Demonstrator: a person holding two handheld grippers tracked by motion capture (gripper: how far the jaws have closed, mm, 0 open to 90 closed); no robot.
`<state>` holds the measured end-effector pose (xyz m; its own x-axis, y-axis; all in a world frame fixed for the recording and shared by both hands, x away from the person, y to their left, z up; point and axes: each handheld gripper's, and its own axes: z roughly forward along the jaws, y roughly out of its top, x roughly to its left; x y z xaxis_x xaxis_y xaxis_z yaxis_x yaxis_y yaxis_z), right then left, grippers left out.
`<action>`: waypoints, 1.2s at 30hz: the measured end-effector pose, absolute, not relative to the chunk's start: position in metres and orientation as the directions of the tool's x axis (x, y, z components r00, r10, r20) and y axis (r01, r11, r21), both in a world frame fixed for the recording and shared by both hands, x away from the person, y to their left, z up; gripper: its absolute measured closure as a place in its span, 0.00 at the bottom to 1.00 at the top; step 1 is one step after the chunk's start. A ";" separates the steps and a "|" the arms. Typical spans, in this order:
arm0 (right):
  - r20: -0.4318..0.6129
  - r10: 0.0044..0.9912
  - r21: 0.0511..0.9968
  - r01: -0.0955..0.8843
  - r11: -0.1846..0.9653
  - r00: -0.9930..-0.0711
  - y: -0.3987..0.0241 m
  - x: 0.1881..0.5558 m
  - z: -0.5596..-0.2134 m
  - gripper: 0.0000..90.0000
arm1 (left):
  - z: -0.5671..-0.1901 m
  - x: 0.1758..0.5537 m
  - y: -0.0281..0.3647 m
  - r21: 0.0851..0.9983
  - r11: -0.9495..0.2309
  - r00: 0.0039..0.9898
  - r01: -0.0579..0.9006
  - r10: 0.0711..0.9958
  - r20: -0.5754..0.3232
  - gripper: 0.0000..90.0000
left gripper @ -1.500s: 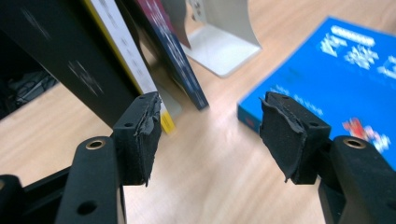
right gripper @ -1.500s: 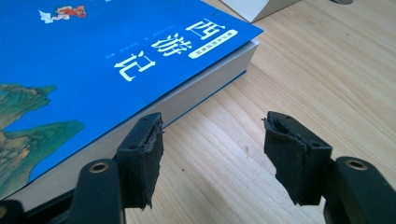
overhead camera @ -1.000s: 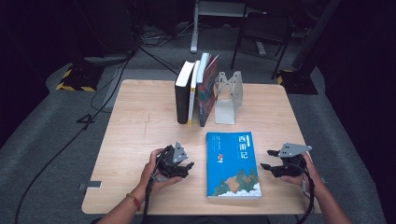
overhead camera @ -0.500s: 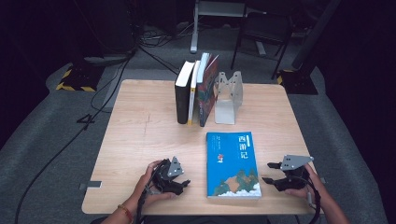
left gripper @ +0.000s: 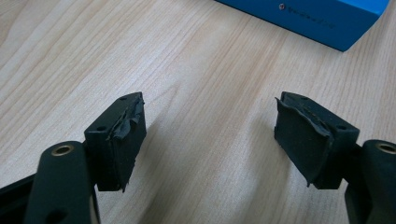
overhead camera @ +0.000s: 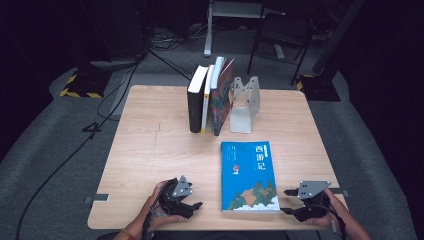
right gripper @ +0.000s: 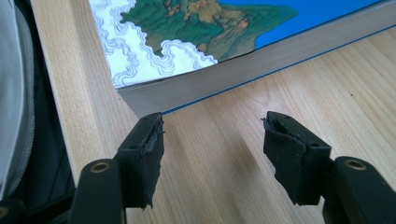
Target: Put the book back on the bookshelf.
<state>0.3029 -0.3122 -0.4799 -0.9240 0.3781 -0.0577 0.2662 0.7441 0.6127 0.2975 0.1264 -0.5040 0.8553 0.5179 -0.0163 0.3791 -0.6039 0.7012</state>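
Observation:
A blue book (overhead camera: 249, 174) with a painted landscape cover lies flat near the table's front edge. My left gripper (overhead camera: 196, 206) rests low on the wood just left of it, open and holding nothing; its own view shows the book's blue spine (left gripper: 317, 21) beyond the jaws. My right gripper (overhead camera: 286, 202) sits at the book's front right corner, also open and holding nothing. In the right gripper view the book's page edge (right gripper: 261, 77) runs just beyond the fingertips (right gripper: 152, 135), which stay apart from it.
Three upright books (overhead camera: 210, 97) stand at the back of the wooden table (overhead camera: 150, 150), leaning against a metal bookend (overhead camera: 245, 104). The table's front edge (right gripper: 60, 112) lies close to the right gripper. Cables and stands cover the dark floor behind.
Both grippers have drawn back toward the table's front edge and lower, on either side of the blue book. The book has not moved.

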 end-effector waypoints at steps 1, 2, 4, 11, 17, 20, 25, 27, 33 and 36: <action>-0.055 0.376 0.615 0.265 0.743 -0.925 -0.311 0.303 -0.480 0.43 | -0.504 0.297 0.125 0.700 -0.604 0.854 0.381 0.519 -0.017 0.27; -0.050 0.368 0.623 0.259 0.738 -0.929 -0.310 0.303 -0.480 0.43 | -0.504 0.297 0.125 0.700 -0.609 0.860 0.373 0.509 -0.016 0.27; -0.053 0.366 0.620 0.257 0.741 -0.929 -0.307 0.303 -0.481 0.43 | -0.504 0.296 0.123 0.701 -0.614 0.870 0.362 0.493 -0.017 0.27; -0.044 0.374 0.642 0.261 0.721 -0.926 -0.309 0.305 -0.482 0.43 | -0.504 0.297 0.123 0.700 -0.621 0.879 0.351 0.477 -0.018 0.26; -0.042 0.381 0.663 0.260 0.702 -0.923 -0.310 0.306 -0.479 0.43 | -0.504 0.298 0.122 0.700 -0.621 0.880 0.351 0.475 -0.020 0.26; -0.033 0.386 0.665 0.268 0.697 -0.922 -0.311 0.307 -0.480 0.44 | -0.504 0.298 0.121 0.699 -0.622 0.880 0.353 0.475 -0.021 0.25; -0.024 0.377 0.669 0.265 0.695 -0.926 -0.310 0.309 -0.482 0.43 | -0.504 0.298 0.119 0.698 -0.624 0.879 0.352 0.477 -0.018 0.24; -0.023 0.380 0.680 0.265 0.684 -0.925 -0.310 0.309 -0.481 0.43 | -0.503 0.298 0.117 0.686 -0.631 0.876 0.362 0.483 -0.018 0.24; -0.021 0.377 0.713 0.250 0.654 -0.926 -0.307 0.309 -0.476 0.42 | -0.498 0.297 0.110 0.670 -0.647 0.883 0.364 0.469 -0.026 0.23; -0.018 0.388 0.740 0.249 0.625 -0.921 -0.308 0.311 -0.473 0.41 | -0.493 0.296 0.106 0.689 -0.629 0.888 0.359 0.457 -0.046 0.23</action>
<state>0.3105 -0.3075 -0.4730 -0.9213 0.3885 -0.0184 0.2487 0.6249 0.7400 0.2960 0.1059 -0.4930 0.8881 0.4574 -0.0456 0.3593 -0.6289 0.6895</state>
